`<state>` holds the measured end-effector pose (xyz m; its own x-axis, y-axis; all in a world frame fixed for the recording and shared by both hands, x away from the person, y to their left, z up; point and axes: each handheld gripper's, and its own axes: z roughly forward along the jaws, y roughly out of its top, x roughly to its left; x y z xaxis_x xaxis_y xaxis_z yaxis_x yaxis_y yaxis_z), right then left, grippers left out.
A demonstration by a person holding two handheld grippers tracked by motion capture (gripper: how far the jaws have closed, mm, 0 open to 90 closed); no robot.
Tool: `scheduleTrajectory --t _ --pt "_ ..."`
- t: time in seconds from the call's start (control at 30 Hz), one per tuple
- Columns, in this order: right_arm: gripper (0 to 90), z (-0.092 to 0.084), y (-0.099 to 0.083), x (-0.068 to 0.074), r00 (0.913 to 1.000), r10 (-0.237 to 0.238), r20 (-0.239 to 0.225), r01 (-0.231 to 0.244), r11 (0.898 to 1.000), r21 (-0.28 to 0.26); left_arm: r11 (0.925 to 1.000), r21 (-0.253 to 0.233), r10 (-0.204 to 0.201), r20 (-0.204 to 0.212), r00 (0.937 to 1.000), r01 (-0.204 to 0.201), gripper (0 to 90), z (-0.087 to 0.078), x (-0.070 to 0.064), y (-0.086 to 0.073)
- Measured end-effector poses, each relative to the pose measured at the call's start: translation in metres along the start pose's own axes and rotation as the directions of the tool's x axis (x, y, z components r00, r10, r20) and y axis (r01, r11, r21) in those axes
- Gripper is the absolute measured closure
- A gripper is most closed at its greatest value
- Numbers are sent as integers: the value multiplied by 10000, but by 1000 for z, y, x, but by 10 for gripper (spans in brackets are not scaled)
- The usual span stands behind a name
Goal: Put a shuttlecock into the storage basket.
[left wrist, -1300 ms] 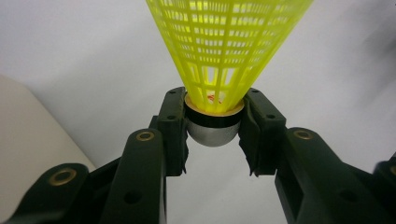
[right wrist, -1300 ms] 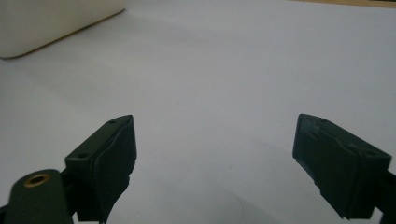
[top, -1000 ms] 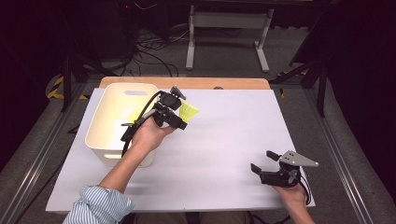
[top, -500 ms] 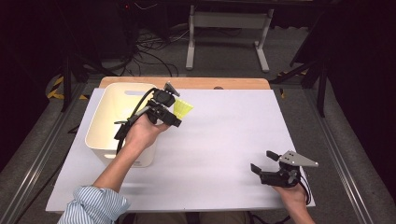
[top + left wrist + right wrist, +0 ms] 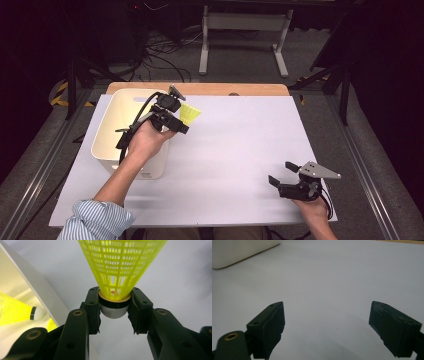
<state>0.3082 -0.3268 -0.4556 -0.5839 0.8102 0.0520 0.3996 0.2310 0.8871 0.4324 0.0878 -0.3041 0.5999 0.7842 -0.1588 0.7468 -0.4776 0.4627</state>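
Sleeve of striped blue cloth is showing at the near edge of the high view, where the person's left forearm is reaching forward. Near the right front corner of the counter (image 5: 240,150), which is covered in a smooth, matte white sheet, the right gripper (image 5: 281,176) is resting low in the other hand, its black fingers (image 5: 268,325) standing wide apart and released, with bare sheet between them. Farther off, the left gripper (image 5: 181,120) is hovering at the right-hand rim of a cream plastic bin (image 5: 120,107), a rounded rectangular tub with smooth walls. Its fingers (image 5: 91,306) are grasping a yellow shuttlecock (image 5: 117,272) by the base: the pads are pressing on either side of the black band around its rounded white cork, and the stiff plastic mesh skirt is flaring away beyond the fingertips, just outside the bin over the sheet. Inside the bin a second shuttlecock (image 5: 17,311) is lying on its side. Beyond the sheet, a bare wooden strip of the counter is showing at the far edge.
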Motion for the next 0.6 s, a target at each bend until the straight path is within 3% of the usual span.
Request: scheduleTrajectory --t 0.6 --pt "133 1 0 0 10000 -35 16 34 10000 72 9996 -170 -240 33 9997 241 647 -13 13 -9"
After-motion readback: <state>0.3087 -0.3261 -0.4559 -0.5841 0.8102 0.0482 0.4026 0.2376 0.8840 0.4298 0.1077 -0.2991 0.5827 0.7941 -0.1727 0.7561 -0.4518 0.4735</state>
